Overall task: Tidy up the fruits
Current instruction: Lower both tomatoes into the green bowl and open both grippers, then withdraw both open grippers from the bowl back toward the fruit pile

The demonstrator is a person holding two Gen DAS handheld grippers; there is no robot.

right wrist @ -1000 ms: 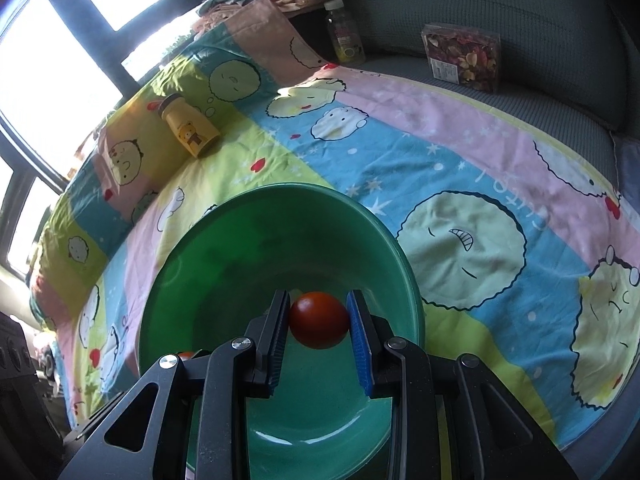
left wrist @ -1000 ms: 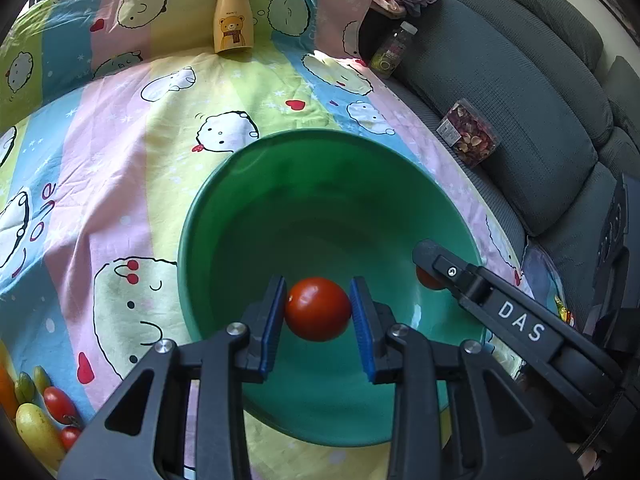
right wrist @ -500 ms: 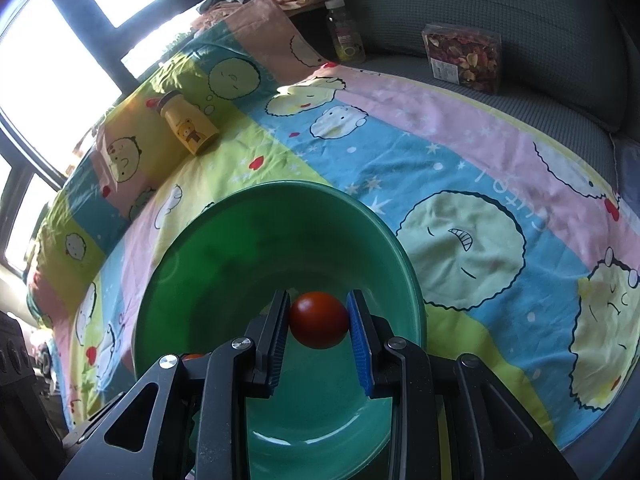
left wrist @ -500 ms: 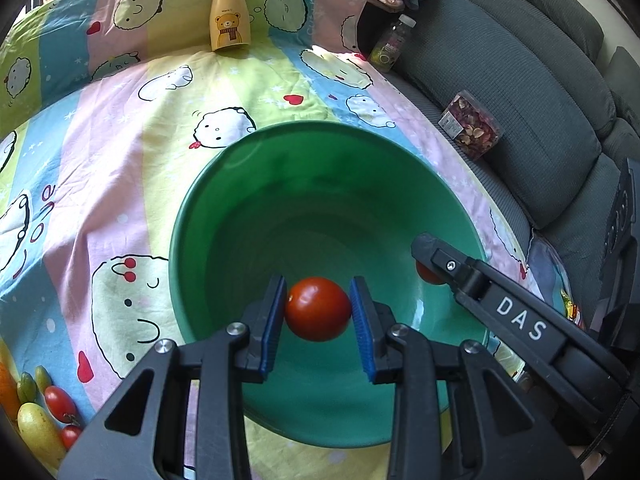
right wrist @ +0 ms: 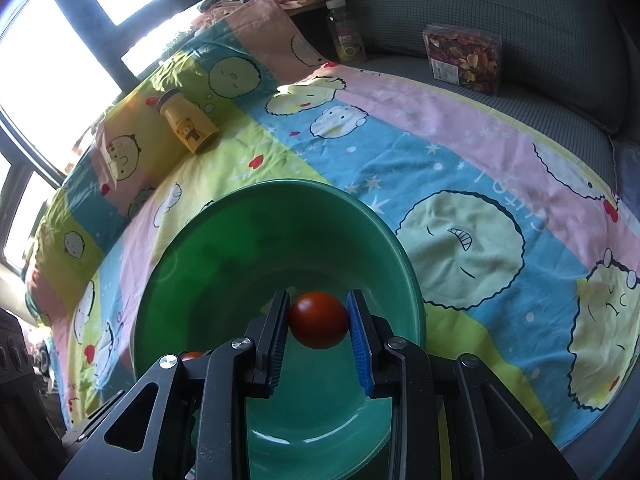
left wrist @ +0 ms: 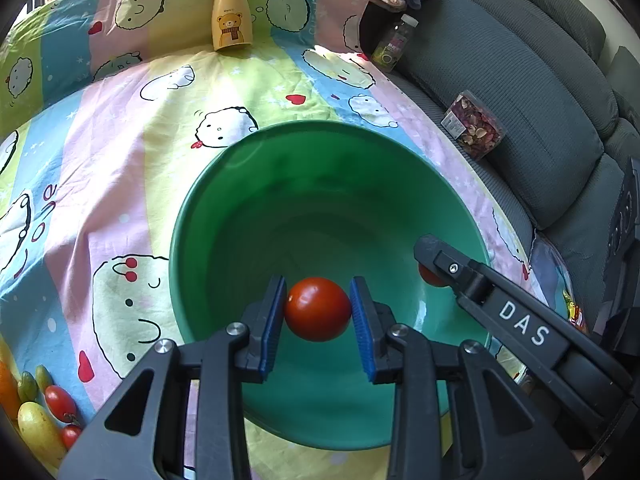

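A deep green bowl [left wrist: 192,240] [right wrist: 400,248] sits on a cartoon-print cloth. My left gripper [left wrist: 318,312] is shut on a red tomato [left wrist: 318,309] and holds it over the bowl's near side. My right gripper [right wrist: 318,316] is shut on a second red tomato [right wrist: 319,314], also above the bowl's inside. In the left wrist view the right gripper's finger [left wrist: 472,280] reaches in from the right, with its tomato [left wrist: 428,276] peeking out behind it. In the right wrist view a sliver of the left gripper's tomato [right wrist: 192,356] shows at lower left.
A yellow bear-print jar [left wrist: 231,16] [right wrist: 188,126] stands at the cloth's far end. A small bottle [left wrist: 394,42] and a clear box of dried petals [left wrist: 474,128] rest on the grey sofa. More fruit [left wrist: 40,412], tomatoes and yellow-green pieces, lies at the cloth's lower left.
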